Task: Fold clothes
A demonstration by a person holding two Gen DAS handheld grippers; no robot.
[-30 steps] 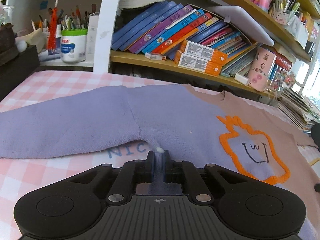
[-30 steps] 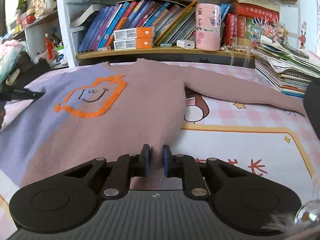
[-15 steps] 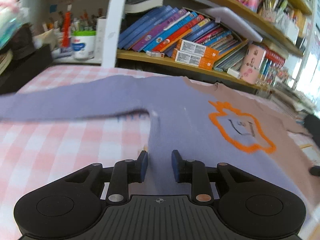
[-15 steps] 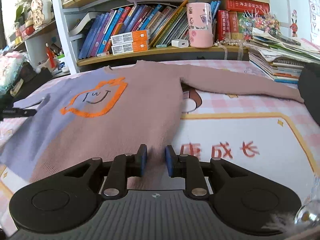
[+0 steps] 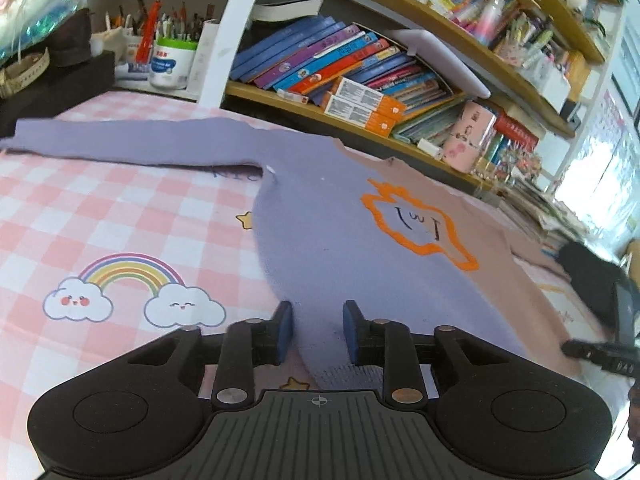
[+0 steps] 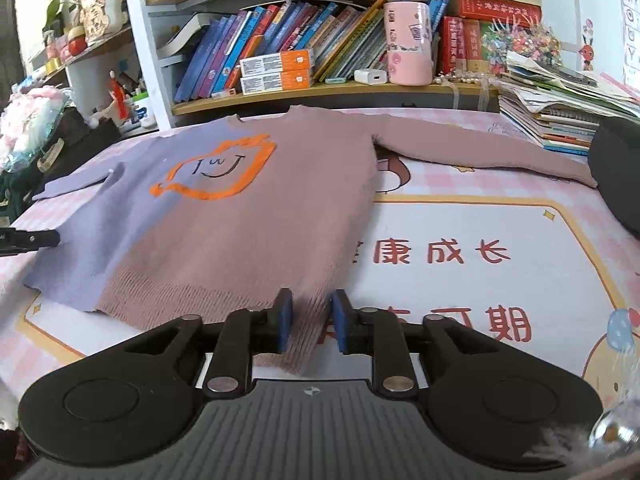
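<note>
Right wrist, sweater (image 6: 248, 232) hem nearest, open mat (image 6: 460, 216) rightward

Looking like a child's room at home: leaning picture books (image 6: 280, 36) crowding wooden shelves (image 6: 332, 90), pens standing in a pot (image 5: 173, 62), loose notebooks (image 6: 560, 100) piling up, a pink checked cartoon-printed cloth (image 5: 100, 216) covering the table.

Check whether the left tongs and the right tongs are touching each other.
Apart. The right wrist view shows the left tongs at the sweater's purple side and the right tongs over its pink hem, with fabric between them.
</note>
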